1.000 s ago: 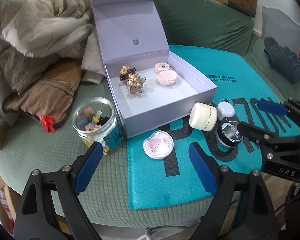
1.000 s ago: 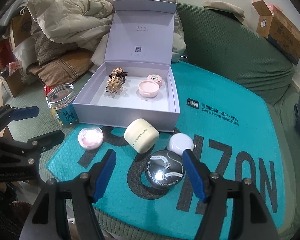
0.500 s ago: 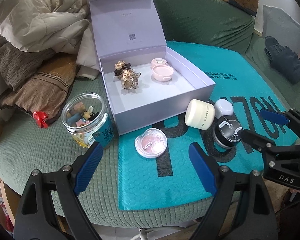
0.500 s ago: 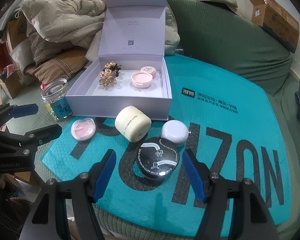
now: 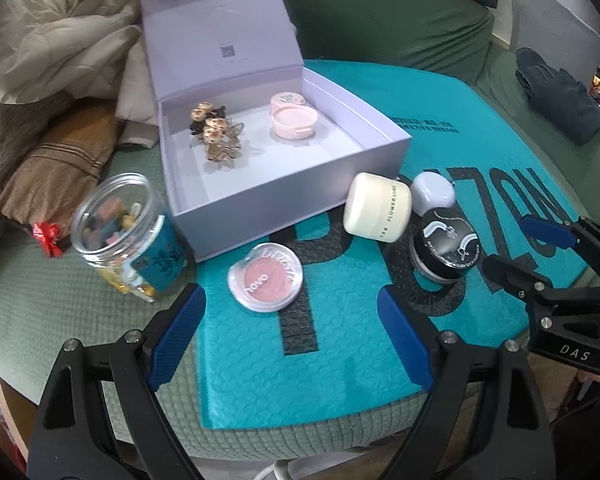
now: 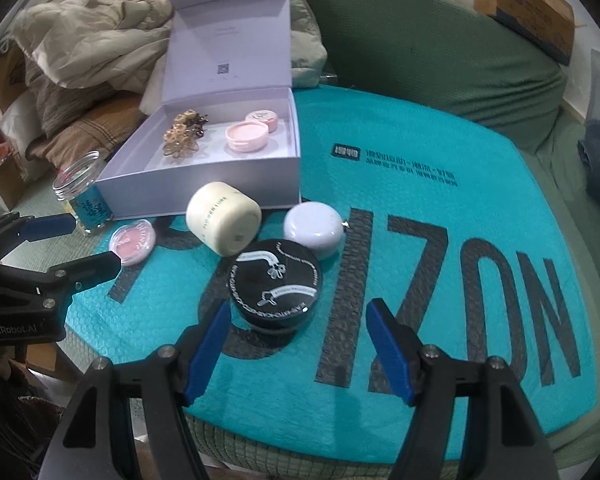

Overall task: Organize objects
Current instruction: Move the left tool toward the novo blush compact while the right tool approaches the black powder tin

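Note:
An open lilac box [image 5: 284, 192] on a teal mat [image 5: 300, 360] holds hair clips [image 5: 216, 136] and two pink compacts [image 5: 294, 120]. In front of it lie a clear blush compact [image 5: 265, 276], a cream jar [image 5: 376, 208] on its side, a white round case [image 5: 434, 194] and a black-lidded jar [image 5: 446, 244]. My left gripper [image 5: 292, 308] is open, its tips just short of the blush compact. My right gripper [image 6: 298, 320] hovers at the black-lidded jar [image 6: 276, 284]; its jaws are opening and the pads stand clear of the jar's sides.
A glass jar [image 5: 120, 236] of small items stands left of the box on the green sofa cover. Piled blankets [image 5: 52, 52] lie behind it. A dark garment [image 5: 556, 88] and a cardboard box [image 6: 528, 4] sit at the far right. The mat's front edge is close.
Both grippers have come forward and lower, so the compact and the black-lidded jar look larger and nearer to the tips. The right jaws stand slightly wider. No object has moved.

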Demonstrator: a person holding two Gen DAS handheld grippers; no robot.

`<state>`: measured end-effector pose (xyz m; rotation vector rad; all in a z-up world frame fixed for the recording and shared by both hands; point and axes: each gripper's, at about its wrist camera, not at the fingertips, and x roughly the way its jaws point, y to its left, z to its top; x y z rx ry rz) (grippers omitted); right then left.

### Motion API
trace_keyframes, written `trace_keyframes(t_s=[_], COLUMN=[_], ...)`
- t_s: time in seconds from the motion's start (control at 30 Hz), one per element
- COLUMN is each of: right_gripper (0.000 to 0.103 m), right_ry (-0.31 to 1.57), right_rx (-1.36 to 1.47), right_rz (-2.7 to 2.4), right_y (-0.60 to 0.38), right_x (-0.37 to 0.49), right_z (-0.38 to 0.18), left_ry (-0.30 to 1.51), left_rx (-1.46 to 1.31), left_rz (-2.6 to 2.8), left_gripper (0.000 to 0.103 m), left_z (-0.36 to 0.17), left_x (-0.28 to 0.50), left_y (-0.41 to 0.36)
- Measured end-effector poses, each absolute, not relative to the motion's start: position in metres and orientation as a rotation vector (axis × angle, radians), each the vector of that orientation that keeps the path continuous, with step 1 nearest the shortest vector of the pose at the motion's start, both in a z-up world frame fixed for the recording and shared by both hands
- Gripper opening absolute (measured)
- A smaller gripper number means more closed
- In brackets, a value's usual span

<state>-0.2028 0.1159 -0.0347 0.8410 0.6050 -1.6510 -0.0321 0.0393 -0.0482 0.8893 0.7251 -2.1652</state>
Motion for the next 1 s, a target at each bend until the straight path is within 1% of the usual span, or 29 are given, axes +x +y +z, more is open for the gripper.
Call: trace_keyframes(t_s=[0.5,0.77,1.0], right_gripper=[0.071,0.071,0.071], right_ry=[0.551,0.58,0.605], right_rx=[0.909,0.934,0.927], right_rz=[-1.645,-1.641,-1.652], right_y=[0.116,0.104,0.095], right_x=[-0.22,-0.216,-0.211], right_z=[-0.049,-0.053,-0.051], left_ry=[0.718,0.667,0.721], left_rx=[0.945,0.939,0.948], left_rz=[-2.194,-2.171,-2.168], left_gripper=[0.087,0.087,0.087], left_z=[-0.058,-0.062,-0.074], left_x=[-0.065,-0.066,-0.055], left_y=[0.036,0.036,0.028])
